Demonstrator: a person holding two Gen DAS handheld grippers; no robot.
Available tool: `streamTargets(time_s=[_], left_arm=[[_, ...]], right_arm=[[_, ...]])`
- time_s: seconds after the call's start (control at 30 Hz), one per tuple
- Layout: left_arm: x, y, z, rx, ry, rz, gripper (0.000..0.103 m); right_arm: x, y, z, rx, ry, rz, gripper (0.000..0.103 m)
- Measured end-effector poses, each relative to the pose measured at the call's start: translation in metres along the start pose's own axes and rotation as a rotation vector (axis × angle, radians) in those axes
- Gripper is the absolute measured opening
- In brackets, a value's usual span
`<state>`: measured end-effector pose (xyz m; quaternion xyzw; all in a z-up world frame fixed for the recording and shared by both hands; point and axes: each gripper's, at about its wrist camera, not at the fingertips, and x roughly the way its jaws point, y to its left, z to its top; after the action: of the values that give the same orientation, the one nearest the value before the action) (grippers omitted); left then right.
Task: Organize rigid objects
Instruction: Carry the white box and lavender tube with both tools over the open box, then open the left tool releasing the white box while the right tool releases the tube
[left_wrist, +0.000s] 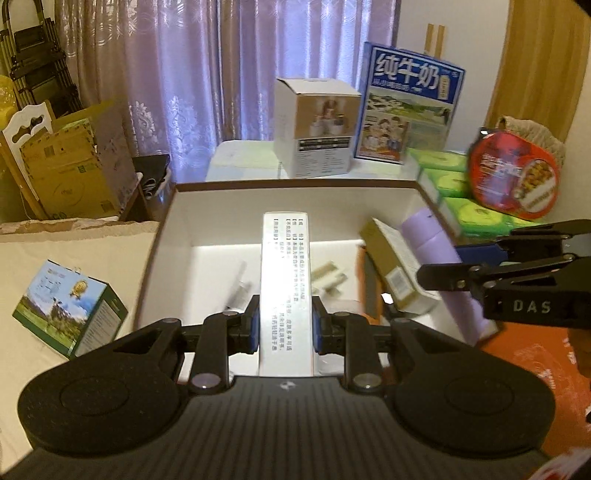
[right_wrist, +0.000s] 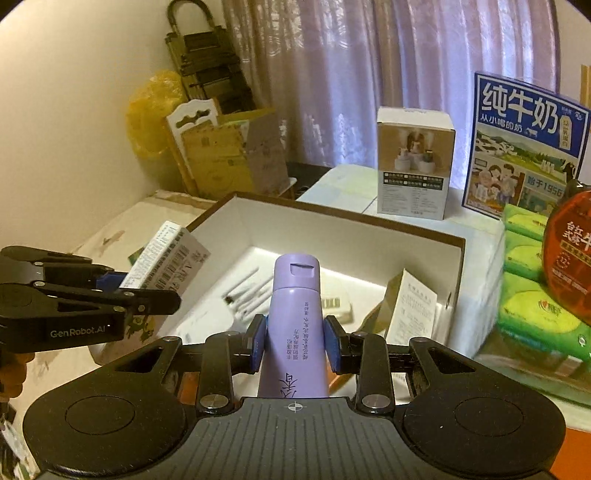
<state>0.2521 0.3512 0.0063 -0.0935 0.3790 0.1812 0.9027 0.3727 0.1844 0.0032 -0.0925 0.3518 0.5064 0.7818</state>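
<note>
My left gripper (left_wrist: 283, 325) is shut on a long white box with printed text (left_wrist: 283, 273), held above the near edge of an open white storage box (left_wrist: 258, 195). My right gripper (right_wrist: 294, 341) is shut on a lilac bottle (right_wrist: 293, 317), its cap pointing toward the same storage box (right_wrist: 351, 229). From the left wrist view the lilac bottle (left_wrist: 439, 251) and the right gripper (left_wrist: 517, 273) hang over the storage box's right side. The right wrist view has the left gripper (right_wrist: 110, 291) and its white box (right_wrist: 166, 258) at the left. Inside lie a gold-and-white carton (right_wrist: 410, 306), a small pale carton (right_wrist: 332, 304) and white sticks (right_wrist: 245, 291).
A green picture carton (left_wrist: 70, 310) lies on the cloth at left. Behind the storage box stand a white-and-tan carton (left_wrist: 317, 125) and a blue milk case (left_wrist: 410, 107). Green packs (right_wrist: 532, 288) and a red round tin (left_wrist: 513, 171) crowd the right side. Cardboard boxes (left_wrist: 74, 177) lean at back left.
</note>
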Motion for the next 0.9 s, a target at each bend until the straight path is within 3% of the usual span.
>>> streamTargets(time_s=[0.43,0.9], left_arm=[[0.068,0.046,0.035,0.059,0.069,0.048,0.022],[0.130,0.063,0.052,0.109,0.142,0.052,0.022]], right_arm=[[0.059,-0.018,0.034,0.097,0.036,-0.084,0.030],[0.098,-0.043,0.039,0.183,0.093,-0.155,0.030]])
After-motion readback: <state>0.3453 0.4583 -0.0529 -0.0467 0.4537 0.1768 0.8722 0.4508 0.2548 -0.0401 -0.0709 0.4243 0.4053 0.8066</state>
